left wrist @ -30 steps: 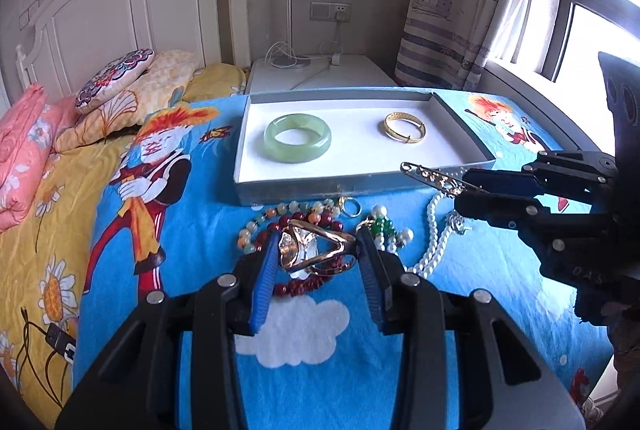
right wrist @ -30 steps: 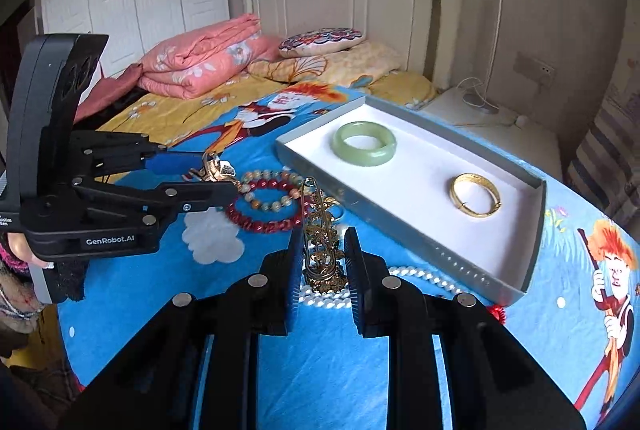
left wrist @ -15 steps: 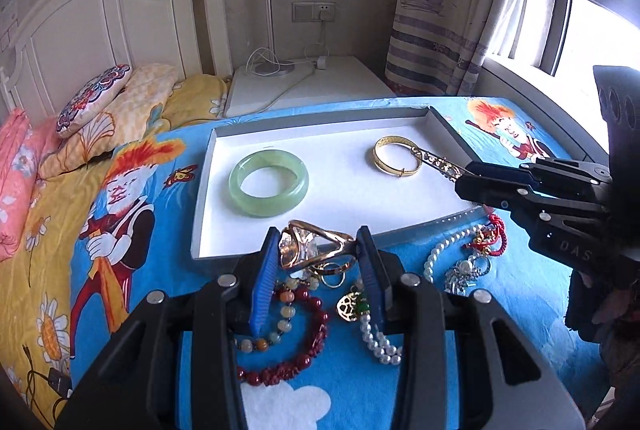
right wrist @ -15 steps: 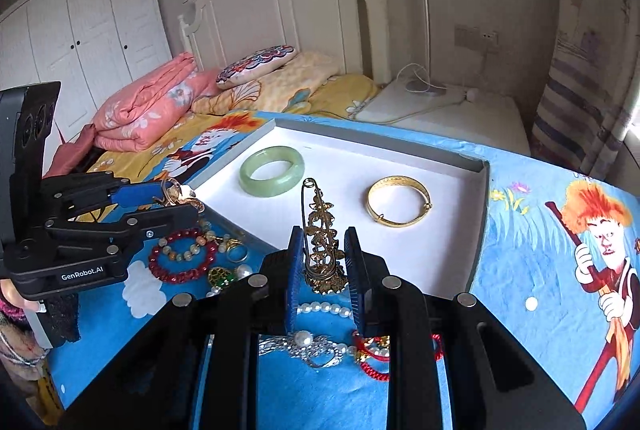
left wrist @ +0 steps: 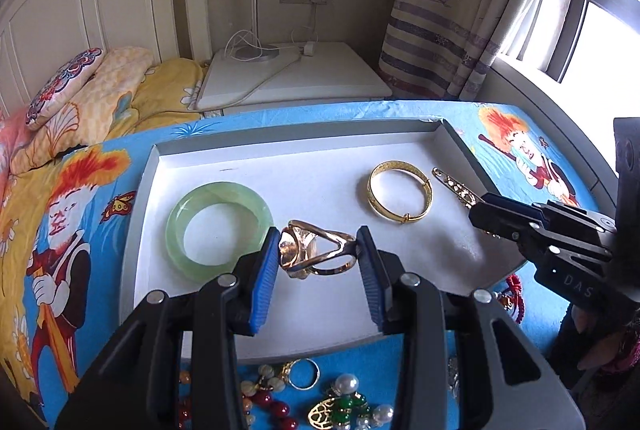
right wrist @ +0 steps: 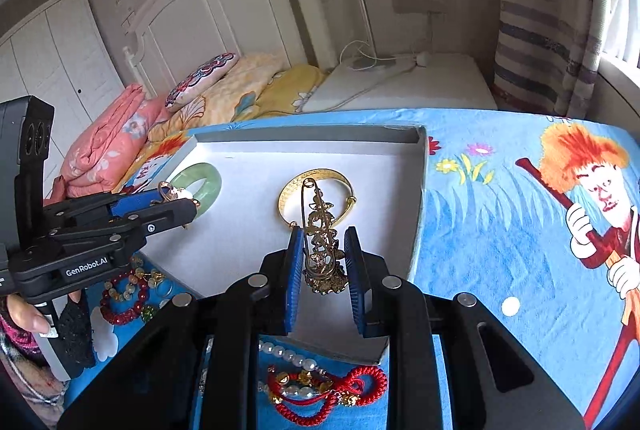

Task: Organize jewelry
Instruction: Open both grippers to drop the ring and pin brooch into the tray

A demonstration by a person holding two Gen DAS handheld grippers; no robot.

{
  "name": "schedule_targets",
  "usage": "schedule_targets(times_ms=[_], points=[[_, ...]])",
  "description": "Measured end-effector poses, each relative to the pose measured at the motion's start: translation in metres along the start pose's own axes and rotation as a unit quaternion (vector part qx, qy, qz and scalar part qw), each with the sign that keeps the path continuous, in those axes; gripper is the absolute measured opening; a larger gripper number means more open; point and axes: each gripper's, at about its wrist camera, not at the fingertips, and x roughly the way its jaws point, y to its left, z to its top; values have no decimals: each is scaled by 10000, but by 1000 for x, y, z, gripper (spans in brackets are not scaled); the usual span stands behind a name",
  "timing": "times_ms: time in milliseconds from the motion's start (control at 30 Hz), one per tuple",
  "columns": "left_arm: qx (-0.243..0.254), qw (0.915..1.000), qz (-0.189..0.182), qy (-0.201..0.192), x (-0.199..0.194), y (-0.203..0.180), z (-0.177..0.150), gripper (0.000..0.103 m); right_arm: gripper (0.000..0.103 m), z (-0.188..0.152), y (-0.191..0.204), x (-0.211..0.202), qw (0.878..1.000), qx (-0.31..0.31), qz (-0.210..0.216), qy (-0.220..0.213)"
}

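Note:
A shallow grey tray (left wrist: 148, 174) with a white floor lies on the blue bedsheet. Inside it rest a green jade bangle (left wrist: 218, 230) on the left and a gold bangle (left wrist: 400, 196) on the right. My left gripper (left wrist: 318, 258) hovers over the tray's middle, shut on a rose-gold ring (left wrist: 316, 248). My right gripper (right wrist: 322, 258) hangs above the tray's near right part, shut on a gold filigree brooch (right wrist: 322, 242) whose pin points toward the gold bangle (right wrist: 316, 186). The same brooch (left wrist: 456, 186) pokes out of the right gripper in the left wrist view.
Loose jewelry lies on the sheet in front of the tray: a red bead bracelet (right wrist: 120, 306), a pearl string (right wrist: 288, 356), a red cord bracelet (right wrist: 332, 390), a green pendant (left wrist: 340, 406). A white nightstand (left wrist: 296, 74), pillows (right wrist: 200, 78) and a headboard stand behind.
Both grippers have moved forward from above the loose jewelry to over the tray, each still holding its piece. The tray looks much nearer in both views.

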Motion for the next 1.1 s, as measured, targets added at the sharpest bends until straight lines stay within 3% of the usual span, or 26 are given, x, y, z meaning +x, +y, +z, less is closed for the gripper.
schedule_targets(times_ms=[100, 167, 233, 300, 400, 467, 533, 633, 867, 1100], points=[[19, 9999, 86, 96, 13, -1, 3, 39, 23, 0, -4, 4, 10000, 59, 21, 60], [0, 9998, 98, 181, 19, 1, 3, 45, 25, 1, -2, 7, 9999, 19, 38, 147], [56, 9998, 34, 196, 19, 2, 1, 60, 49, 2, 1, 7, 9998, -46, 45, 175], [177, 9993, 218, 234, 17, 0, -2, 69, 51, 0, 7, 4, 9998, -164, 29, 129], [332, 9983, 354, 326, 14, -2, -11, 70, 48, -4, 10, 7, 9993, -209, -57, 289], [209, 9975, 243, 636, 18, 1, -19, 70, 48, -7, 14, 7, 9988, -305, -183, 339], [-277, 9979, -2, 590, 16, 14, -26, 69, 49, -11, 24, 8, 9969, -508, -399, 444], [-327, 9983, 181, 449, 7, 13, -38, 68, 49, -20, 36, 8, 9931, -839, -655, 496], [-547, 9975, 322, 310, -30, 6, -81, 68, 49, -44, 50, -12, 9915, -1066, -471, 582], [-507, 9980, 327, 193, -74, -17, -134, 68, 49, -91, 70, -56, 9913, -1120, -440, 543]])
